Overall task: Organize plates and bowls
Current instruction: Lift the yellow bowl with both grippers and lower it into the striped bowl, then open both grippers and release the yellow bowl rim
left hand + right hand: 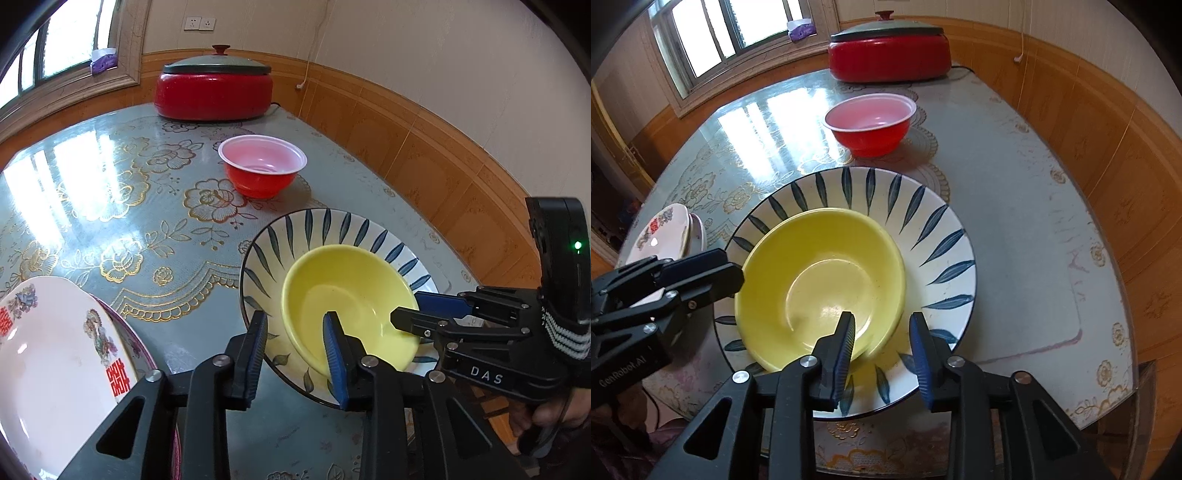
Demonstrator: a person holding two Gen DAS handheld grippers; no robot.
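2 grippers, "DAS" right gripper (pixel 404 308), "GenRobot.AI" left gripper (pixel 733 271)

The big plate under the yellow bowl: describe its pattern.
White plate with dark blue leaf strokes radiating around the rim; clearest in the right wrist view.

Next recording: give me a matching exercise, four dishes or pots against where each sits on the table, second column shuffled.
Things:
1. yellow bowl
2. red bowl
3. red pot
4. floral plate

Places:
a. far end of the table, near the window
b. inside the leaf-pattern plate
c. alone mid-table, beyond the leaf-pattern plate
d. near left edge, stacked on another plate

Pairs: 1-b, 2-c, 3-a, 4-d
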